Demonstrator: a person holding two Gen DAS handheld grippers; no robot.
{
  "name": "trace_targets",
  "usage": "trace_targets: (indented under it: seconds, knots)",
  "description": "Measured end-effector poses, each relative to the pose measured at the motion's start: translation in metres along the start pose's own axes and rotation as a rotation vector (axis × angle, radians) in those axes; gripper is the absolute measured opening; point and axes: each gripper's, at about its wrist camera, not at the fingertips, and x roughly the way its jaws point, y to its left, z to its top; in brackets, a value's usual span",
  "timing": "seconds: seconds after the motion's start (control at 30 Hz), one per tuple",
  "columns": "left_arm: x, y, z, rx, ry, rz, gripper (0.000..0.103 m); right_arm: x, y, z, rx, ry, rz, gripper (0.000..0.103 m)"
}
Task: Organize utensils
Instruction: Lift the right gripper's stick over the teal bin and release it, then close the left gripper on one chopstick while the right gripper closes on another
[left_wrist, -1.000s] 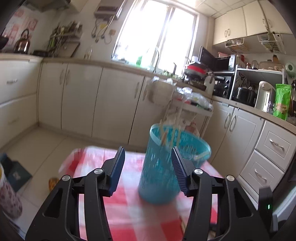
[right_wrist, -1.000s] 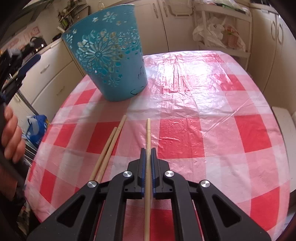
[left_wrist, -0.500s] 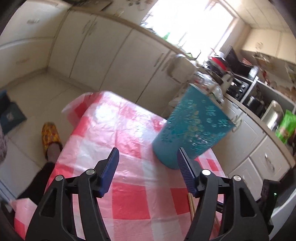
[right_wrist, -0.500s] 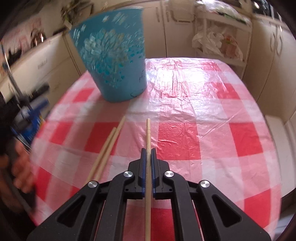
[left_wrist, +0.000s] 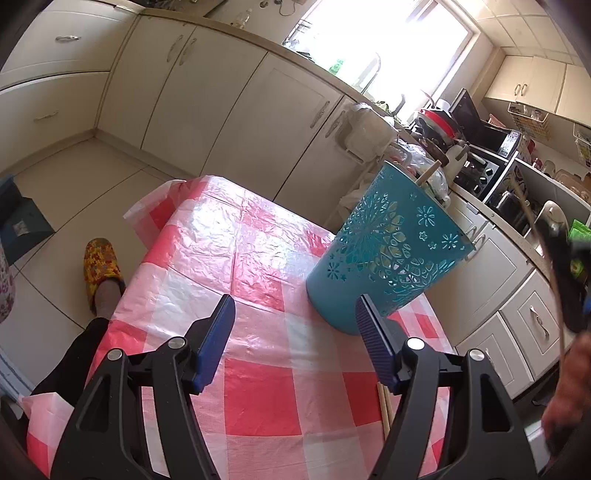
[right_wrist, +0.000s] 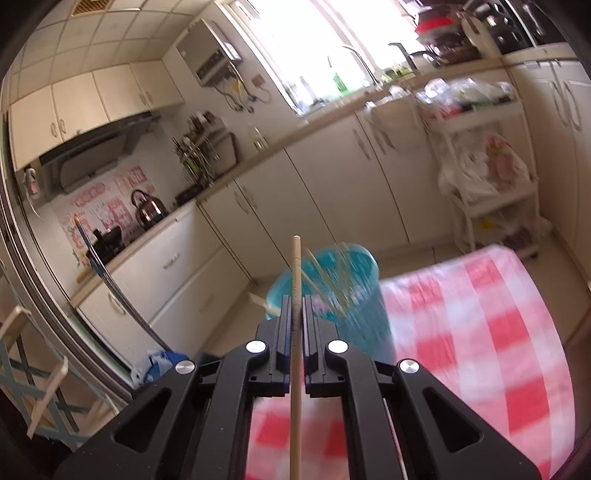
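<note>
On the checked tablecloth stands one teal holder; two chopsticks lie beside my left gripper, jaws just widened, empty. My right gripper clamps one chopstick raised.

Open tablecloth left of teal basket.
Blocked at right by basket; two chopsticks lying near right edge.

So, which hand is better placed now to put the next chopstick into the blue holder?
Right. The right gripper is already shut on a chopstick, with the blue holder just ahead. The left gripper is open and holds nothing.
</note>
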Motion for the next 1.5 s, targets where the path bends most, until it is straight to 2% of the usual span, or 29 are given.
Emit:
trace_targets:
  seconds: [0.2, 0.33, 0.47, 0.53, 0.63, 0.7, 0.9, 1.03, 1.13, 1.2, 1.37, 1.5]
  knots:
    - [0.001, 0.001, 0.000, -0.003, 0.000, -0.018, 0.064, 0.060, 0.019, 0.059, -0.005, -0.110, -0.013, 0.006]
    - [0.001, 0.001, -0.001, -0.006, -0.003, -0.032, 0.065, 0.094, 0.017, 0.075, -0.002, -0.162, -0.092, 0.006]
    - [0.000, 0.002, -0.001, -0.010, -0.007, -0.042, 0.065, 0.116, 0.007, 0.068, 0.011, -0.127, -0.175, 0.006]
    - [-0.001, 0.002, -0.001, -0.011, -0.010, -0.045, 0.065, 0.123, 0.002, 0.060, 0.001, -0.091, -0.211, 0.006]
    - [-0.001, 0.002, -0.002, -0.013, -0.010, -0.046, 0.065, 0.121, -0.001, 0.048, -0.006, -0.060, -0.219, 0.009]
    - [-0.001, 0.002, -0.001, -0.013, -0.010, -0.046, 0.066, 0.113, -0.001, 0.041, -0.013, -0.046, -0.218, 0.016]
    - [-0.001, 0.002, -0.001, -0.018, -0.011, -0.042, 0.068, 0.055, 0.007, 0.006, -0.076, -0.028, -0.205, 0.030]
    - [-0.001, 0.001, -0.001, -0.017, -0.011, -0.037, 0.069, 0.021, -0.001, -0.060, -0.126, 0.120, -0.264, 0.030]
    - [0.000, 0.001, -0.001, -0.014, -0.008, -0.031, 0.069, 0.018, -0.012, -0.118, -0.142, 0.295, -0.310, 0.029]
    - [0.001, 0.000, -0.001, -0.013, -0.004, -0.025, 0.069, 0.021, -0.019, -0.141, -0.143, 0.356, -0.327, 0.027]
    - [0.002, 0.001, -0.001, -0.018, 0.002, -0.012, 0.070, 0.043, -0.027, -0.159, -0.157, 0.425, -0.369, 0.026]
    - [0.003, 0.001, -0.001, -0.020, 0.005, -0.012, 0.070, 0.060, -0.023, -0.164, -0.227, 0.458, -0.411, 0.022]
